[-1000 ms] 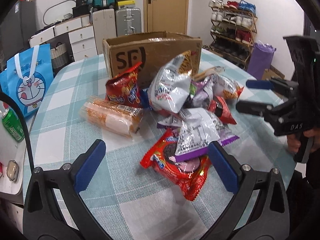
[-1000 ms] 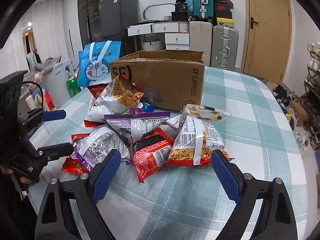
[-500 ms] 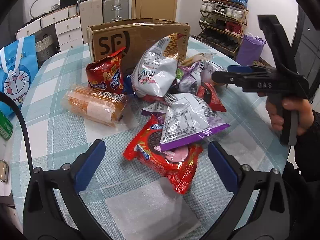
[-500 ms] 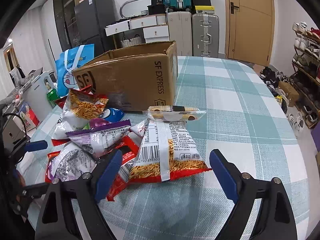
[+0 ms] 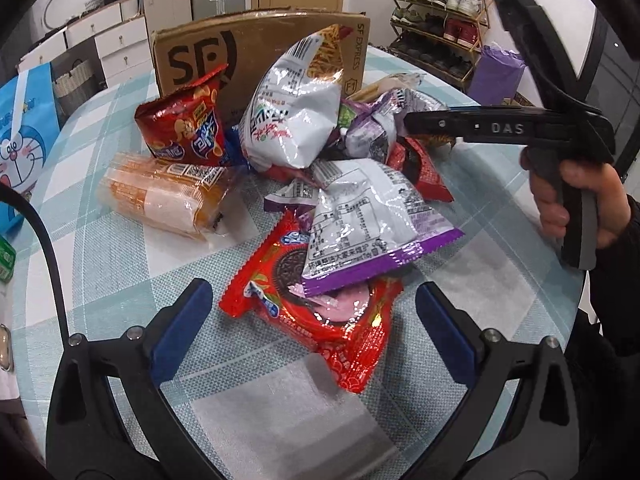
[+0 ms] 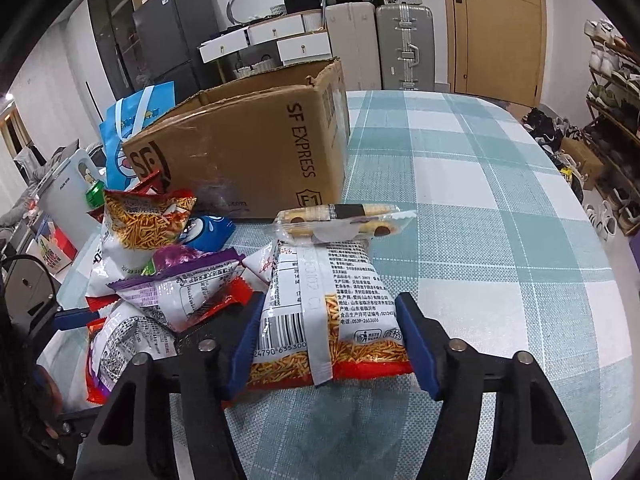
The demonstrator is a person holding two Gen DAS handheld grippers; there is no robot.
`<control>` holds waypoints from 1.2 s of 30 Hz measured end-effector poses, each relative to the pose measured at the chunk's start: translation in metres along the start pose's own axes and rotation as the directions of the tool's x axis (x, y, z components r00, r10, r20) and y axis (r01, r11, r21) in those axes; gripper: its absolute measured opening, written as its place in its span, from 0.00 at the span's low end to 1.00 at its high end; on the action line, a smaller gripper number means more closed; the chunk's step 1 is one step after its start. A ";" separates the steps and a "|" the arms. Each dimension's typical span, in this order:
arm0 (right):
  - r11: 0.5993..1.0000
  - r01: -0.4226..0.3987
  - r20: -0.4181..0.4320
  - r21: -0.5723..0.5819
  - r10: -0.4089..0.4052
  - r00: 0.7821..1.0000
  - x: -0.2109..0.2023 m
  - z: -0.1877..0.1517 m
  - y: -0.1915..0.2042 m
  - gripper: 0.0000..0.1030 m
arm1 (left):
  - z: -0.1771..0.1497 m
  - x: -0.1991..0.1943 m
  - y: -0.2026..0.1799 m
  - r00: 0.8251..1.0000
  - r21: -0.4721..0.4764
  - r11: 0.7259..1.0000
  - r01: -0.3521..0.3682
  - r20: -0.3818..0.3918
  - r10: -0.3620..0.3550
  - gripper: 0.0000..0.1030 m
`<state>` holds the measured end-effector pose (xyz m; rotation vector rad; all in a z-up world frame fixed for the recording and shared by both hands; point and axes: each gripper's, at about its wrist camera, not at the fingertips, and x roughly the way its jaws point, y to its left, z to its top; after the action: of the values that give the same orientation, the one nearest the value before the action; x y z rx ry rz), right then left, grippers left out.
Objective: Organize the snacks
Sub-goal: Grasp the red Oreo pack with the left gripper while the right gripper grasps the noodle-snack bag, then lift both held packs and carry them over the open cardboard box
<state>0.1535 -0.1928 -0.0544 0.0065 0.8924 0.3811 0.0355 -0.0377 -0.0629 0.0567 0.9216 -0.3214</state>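
A heap of snack bags lies on the checked table [image 6: 500,208] in front of an open SF Express cardboard box [image 6: 256,152]. My right gripper [image 6: 328,340] is closing around a white-and-red noodle snack bag [image 6: 320,304]; its blue pads meet the bag's two sides. A biscuit packet [image 6: 340,224] lies across the bag's far end. My left gripper [image 5: 312,296] is open just above a red cookie packet [image 5: 320,320], partly covered by a purple-edged silver bag [image 5: 360,228]. In the left wrist view the right gripper [image 5: 412,130] reaches into the heap, a hand on its handle.
An orange cracker pack [image 5: 160,196], a red chip bag [image 5: 184,124] and a big white bag [image 5: 296,112] lean by the box. A blue cartoon bag [image 5: 20,140] hangs off the table's left. Suitcases, drawers and a shoe rack [image 5: 436,12] stand behind.
The right gripper moved in low over the noodle snack bag and its jaws narrowed onto it. The left gripper dipped slightly toward the red cookie packet, still open.
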 end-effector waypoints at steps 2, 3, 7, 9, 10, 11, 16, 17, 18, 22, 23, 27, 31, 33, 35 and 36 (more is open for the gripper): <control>1.000 -0.005 0.014 -0.002 0.005 1.000 -0.003 -0.003 0.000 0.55 | 0.001 0.005 0.005 1.000 -0.021 1.000 0.006 -0.017 -0.006 0.93; 1.000 -0.006 0.020 -0.002 0.006 1.000 -0.006 -0.006 0.001 0.54 | 0.002 0.006 0.007 1.000 -0.028 1.000 0.004 -0.017 -0.005 0.91; 1.000 -0.016 0.041 0.012 0.015 0.999 -0.017 -0.015 0.000 0.52 | 0.004 0.008 0.011 1.000 -0.029 1.000 0.010 -0.005 -0.010 0.77; 0.999 -0.032 0.058 0.021 0.031 0.998 -0.024 -0.019 -0.001 0.52 | 0.005 0.007 0.013 1.000 -0.021 1.000 0.017 0.003 -0.017 0.68; 0.999 -0.044 0.069 0.024 0.042 0.997 -0.027 -0.020 -0.001 0.52 | 0.005 0.007 0.014 1.000 -0.018 1.000 0.024 0.007 -0.024 0.62; 0.998 -0.048 0.073 0.027 0.046 0.996 -0.029 -0.021 -0.001 0.52 | 0.005 0.007 0.015 1.000 -0.016 1.000 0.025 0.010 -0.025 0.61; 0.997 -0.075 0.101 0.010 0.073 0.992 -0.039 -0.024 0.003 0.52 | 0.005 0.005 0.022 0.999 -0.029 0.999 0.036 0.032 -0.035 0.47; 0.997 -0.080 0.103 0.007 0.079 0.992 -0.040 -0.024 0.005 0.52 | 0.006 0.005 0.023 0.999 -0.031 0.999 0.037 0.038 -0.036 0.47; 0.996 -0.087 0.106 0.002 0.086 0.991 -0.040 -0.025 0.006 0.52 | 0.006 0.004 0.025 0.998 -0.030 0.999 0.040 0.044 -0.038 0.47; 0.995 -0.100 0.129 -0.021 0.102 0.986 -0.044 -0.026 0.012 0.52 | 0.006 -0.003 0.028 0.996 -0.036 0.998 0.043 0.085 -0.039 0.46; 0.994 -0.105 0.135 -0.025 0.107 0.985 -0.046 -0.027 0.013 0.52 | 0.006 -0.005 0.030 0.995 -0.041 0.998 0.042 0.095 -0.038 0.46; 0.992 -0.116 0.160 -0.042 0.121 0.980 -0.052 -0.026 0.018 0.52 | 0.004 -0.017 0.031 0.990 -0.050 0.998 0.047 0.138 -0.040 0.46; 0.991 -0.122 0.181 -0.046 0.128 0.975 -0.058 -0.026 0.020 0.52 | 0.000 -0.033 0.030 0.983 -0.047 0.997 0.054 0.177 -0.045 0.46; 0.991 -0.126 0.189 -0.047 0.133 0.973 -0.060 -0.026 0.021 0.52 | -0.001 -0.040 0.031 0.981 -0.046 0.998 0.050 0.191 -0.040 0.46; 0.991 -0.126 0.197 -0.051 0.133 0.971 -0.062 -0.026 0.021 0.52 | -0.003 -0.048 0.032 0.979 -0.056 0.997 0.048 0.203 -0.036 0.46; 0.991 -0.123 0.201 -0.053 0.131 0.971 -0.063 -0.026 0.022 0.52 | -0.005 -0.051 0.031 0.978 -0.062 0.997 0.046 0.208 -0.032 0.46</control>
<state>0.0914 -0.1971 -0.0194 0.0650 0.6826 0.5088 0.0121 0.0056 -0.0289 -0.0558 0.7271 -0.3262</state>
